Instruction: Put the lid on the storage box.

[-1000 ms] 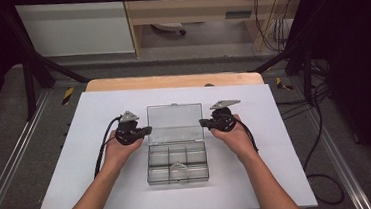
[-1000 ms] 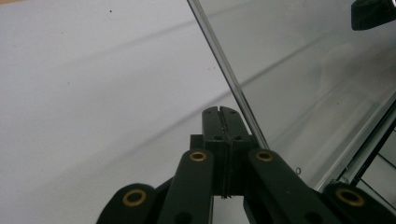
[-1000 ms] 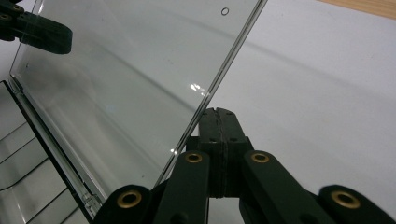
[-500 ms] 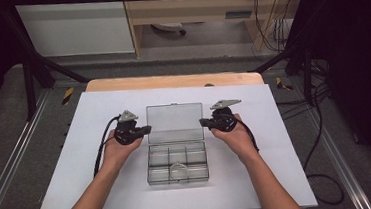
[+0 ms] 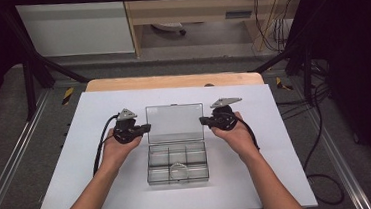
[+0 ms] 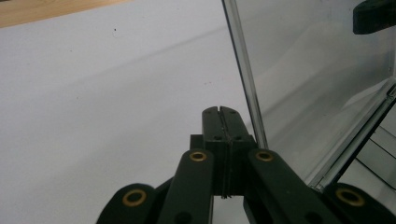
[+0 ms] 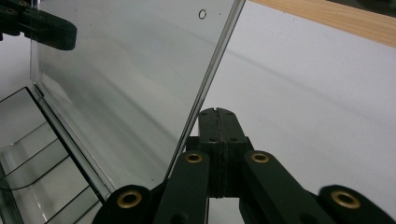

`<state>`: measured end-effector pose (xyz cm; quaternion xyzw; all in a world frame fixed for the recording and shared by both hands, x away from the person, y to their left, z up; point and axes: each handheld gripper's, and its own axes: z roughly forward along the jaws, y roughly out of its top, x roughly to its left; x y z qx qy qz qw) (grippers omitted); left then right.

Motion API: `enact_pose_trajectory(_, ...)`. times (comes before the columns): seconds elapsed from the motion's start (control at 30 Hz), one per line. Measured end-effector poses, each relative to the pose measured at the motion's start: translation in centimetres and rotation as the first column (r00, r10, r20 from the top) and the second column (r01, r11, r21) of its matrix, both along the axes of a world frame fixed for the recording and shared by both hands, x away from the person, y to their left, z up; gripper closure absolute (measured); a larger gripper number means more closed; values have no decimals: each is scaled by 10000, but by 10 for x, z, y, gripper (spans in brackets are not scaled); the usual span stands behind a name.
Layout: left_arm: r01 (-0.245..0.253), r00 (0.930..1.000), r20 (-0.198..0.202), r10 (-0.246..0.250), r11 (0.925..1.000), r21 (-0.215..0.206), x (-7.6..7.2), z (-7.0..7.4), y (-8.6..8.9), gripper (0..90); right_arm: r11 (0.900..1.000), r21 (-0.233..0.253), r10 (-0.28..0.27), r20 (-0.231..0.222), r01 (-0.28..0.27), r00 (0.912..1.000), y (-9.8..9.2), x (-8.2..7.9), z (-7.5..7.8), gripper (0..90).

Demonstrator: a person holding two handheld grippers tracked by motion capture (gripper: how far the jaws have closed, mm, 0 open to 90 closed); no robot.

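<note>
The clear compartment box point(image 5: 177, 163) sits on the white table top point(image 5: 69, 184), between my two forearms, with its lid point(image 5: 175, 123) standing open and leaning back from the hinge at the far side of the tray. A small clear curved piece point(image 5: 179, 170) lies in the near middle compartment; I cannot tell what it is. My left gripper point(image 5: 143, 128) is just beside the lid's left edge and my right gripper point(image 5: 206, 120) just beside its right edge; both have their jaws pressed together with nothing between them, as each gripper view shows. I judge the risk to be the lid: it is thin, light and slick, so an uneven push from one side could twist it on its hinge, skid the whole box across the table, or drop the lid shut.
</note>
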<state>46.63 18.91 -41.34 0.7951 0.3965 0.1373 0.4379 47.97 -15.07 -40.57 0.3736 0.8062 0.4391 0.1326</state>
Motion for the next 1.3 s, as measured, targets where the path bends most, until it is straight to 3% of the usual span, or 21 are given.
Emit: enact_pose_trajectory(1.3, 85, 9997, 213, -80, 9997, -241, -12, 13, -1, 899, 9999, -28, 165, 264, -164, 9995, -1, -19, 17, 900)
